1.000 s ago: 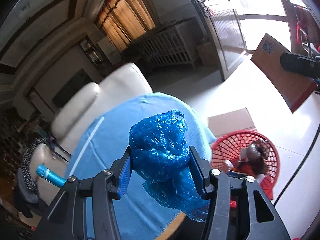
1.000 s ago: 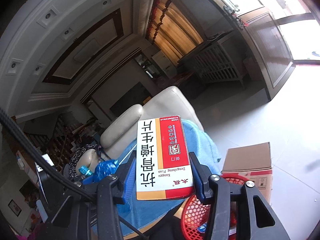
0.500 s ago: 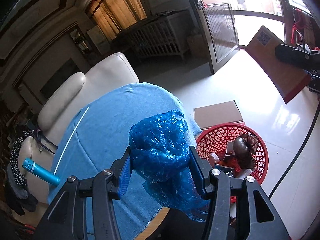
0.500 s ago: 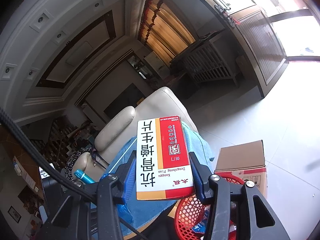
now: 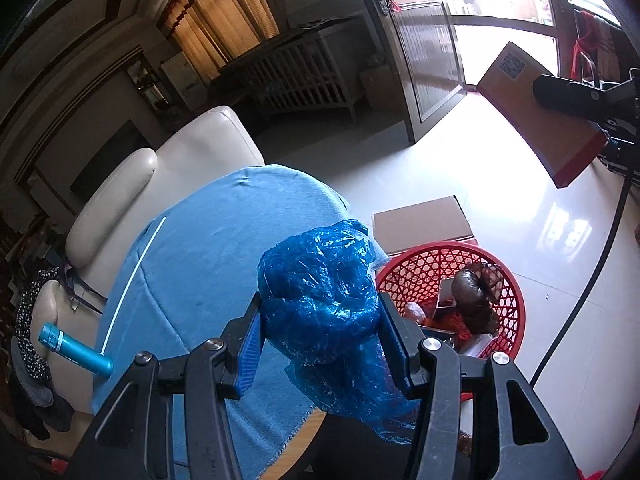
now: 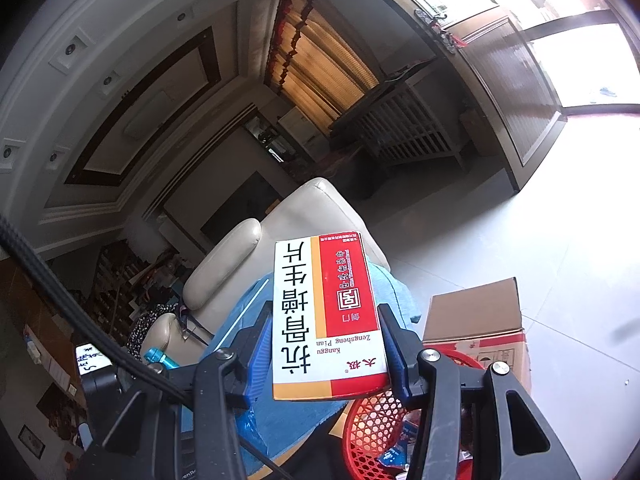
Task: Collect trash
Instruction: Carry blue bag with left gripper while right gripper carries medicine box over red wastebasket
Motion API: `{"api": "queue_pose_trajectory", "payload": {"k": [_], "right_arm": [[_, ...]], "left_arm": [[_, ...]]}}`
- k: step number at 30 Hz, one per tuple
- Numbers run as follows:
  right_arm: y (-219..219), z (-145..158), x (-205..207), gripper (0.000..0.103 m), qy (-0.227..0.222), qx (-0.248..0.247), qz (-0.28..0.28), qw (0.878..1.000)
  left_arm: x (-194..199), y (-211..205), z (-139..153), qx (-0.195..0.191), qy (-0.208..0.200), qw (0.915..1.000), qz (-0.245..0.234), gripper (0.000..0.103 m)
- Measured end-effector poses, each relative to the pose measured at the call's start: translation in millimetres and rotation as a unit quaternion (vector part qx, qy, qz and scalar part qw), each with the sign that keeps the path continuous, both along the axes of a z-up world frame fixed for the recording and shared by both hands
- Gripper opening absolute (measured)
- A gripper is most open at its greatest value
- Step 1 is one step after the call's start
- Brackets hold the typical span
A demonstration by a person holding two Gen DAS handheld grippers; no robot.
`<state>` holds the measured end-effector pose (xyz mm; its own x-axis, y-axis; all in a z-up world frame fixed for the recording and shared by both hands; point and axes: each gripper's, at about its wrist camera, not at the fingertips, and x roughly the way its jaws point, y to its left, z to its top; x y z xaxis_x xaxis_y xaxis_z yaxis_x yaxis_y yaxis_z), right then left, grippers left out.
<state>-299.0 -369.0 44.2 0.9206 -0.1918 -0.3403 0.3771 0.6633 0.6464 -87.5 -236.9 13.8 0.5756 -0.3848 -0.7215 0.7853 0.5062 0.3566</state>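
1. Left side, table: a blue cloth (image 5: 224,264) covers the table, with a teal bottle (image 5: 74,350) lying at its far-left edge. Neither is held, and whether the bottle counts as trash cannot be told.
2. Left gripper (image 5: 320,328): its jaws are clamped on a crumpled blue plastic bag (image 5: 320,304), which hangs over the table edge, just short of the red basket (image 5: 512,280). Carry it rightward until the trailing film is over the rim, then release; the bag looks light and may cling to the blue pads (image 5: 250,344).
3. Red basket: it stands on the floor beside the table, in front of a cardboard box (image 5: 420,224), and already holds rubbish.
4. Right gripper (image 6: 324,348): its jaws pinch a red-and-white medicine box (image 6: 326,312) by its long edges, raised high above the basket. Lower it before opening, so it drops inside rather than glancing off the rim.
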Motion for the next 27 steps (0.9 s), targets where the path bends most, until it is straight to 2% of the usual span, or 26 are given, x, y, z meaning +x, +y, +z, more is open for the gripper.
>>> {"api": "queue_pose_trajectory", "payload": {"k": [11, 20, 27], "right_arm": [[-28, -6, -24, 0.052, -0.003, 0.010, -0.049, 0.999], [-40, -13, -36, 0.052, -0.002, 0.018, -0.068, 0.998], [-47, -17, -44, 0.052, -0.001, 0.026, -0.077, 0.997]], "left_arm": [[-7, -11, -5, 0.000, 0.018, 0.9996, -0.021, 0.055], [-4, -18, -8, -0.037, 0.081, 0.9946, -0.052, 0.055], [-14, -31, -15, -0.030, 0.074, 0.9947, -0.065, 0.055]]}}
